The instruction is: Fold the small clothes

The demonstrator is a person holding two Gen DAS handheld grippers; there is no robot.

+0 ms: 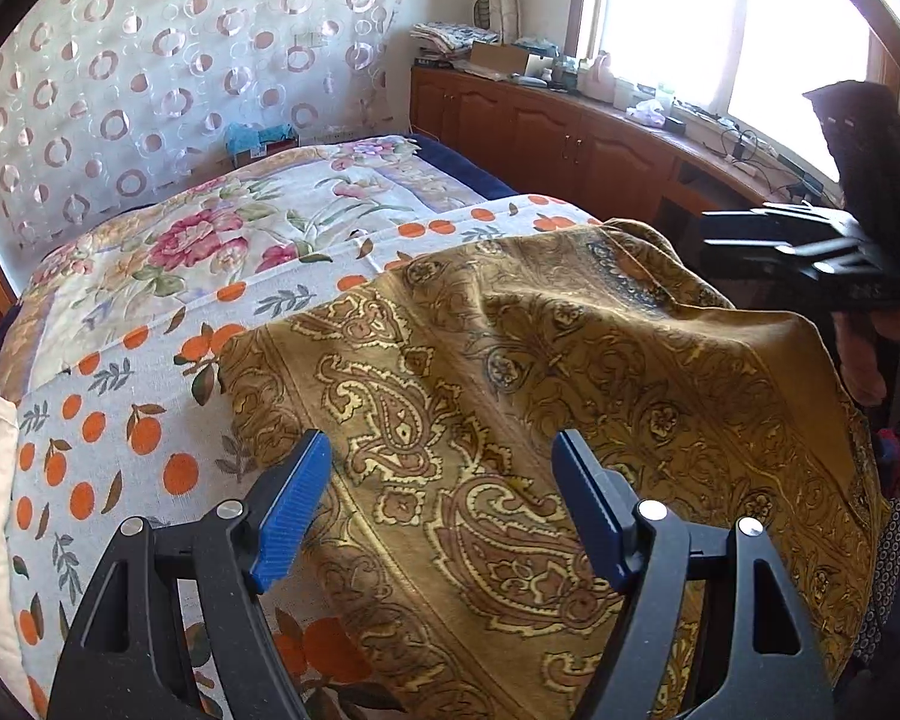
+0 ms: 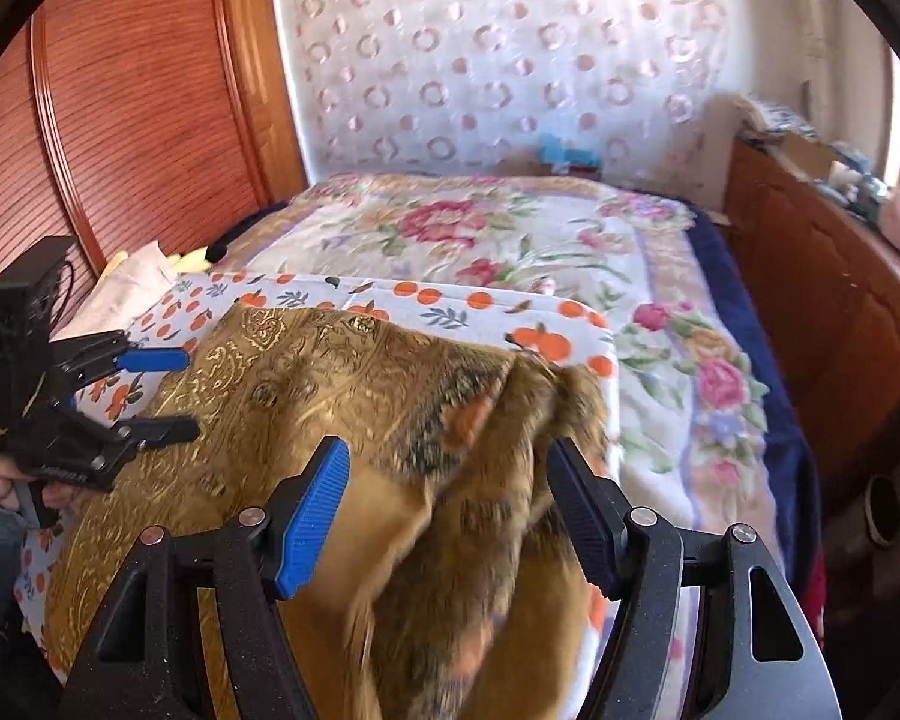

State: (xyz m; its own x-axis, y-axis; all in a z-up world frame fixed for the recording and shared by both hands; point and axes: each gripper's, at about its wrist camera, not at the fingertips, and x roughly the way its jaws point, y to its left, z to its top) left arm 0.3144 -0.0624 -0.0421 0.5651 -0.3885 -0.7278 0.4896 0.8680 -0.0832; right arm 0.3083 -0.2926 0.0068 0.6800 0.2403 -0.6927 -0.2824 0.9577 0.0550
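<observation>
While the paisley cloth [image 1: 510, 396] lies rumpled on the bed [image 1: 120, 420], both grippers — left [image 1: 441, 504], right [image 2: 447, 516] — hover, fingers spread, gripping nothing.

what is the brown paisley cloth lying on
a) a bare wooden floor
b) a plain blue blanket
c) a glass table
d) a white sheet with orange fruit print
d: the brown paisley cloth is spread over the orange-print sheet, which lies on the bed on top of a floral blanket; the right wrist view shows the same sheet past the cloth's far edge.
</observation>
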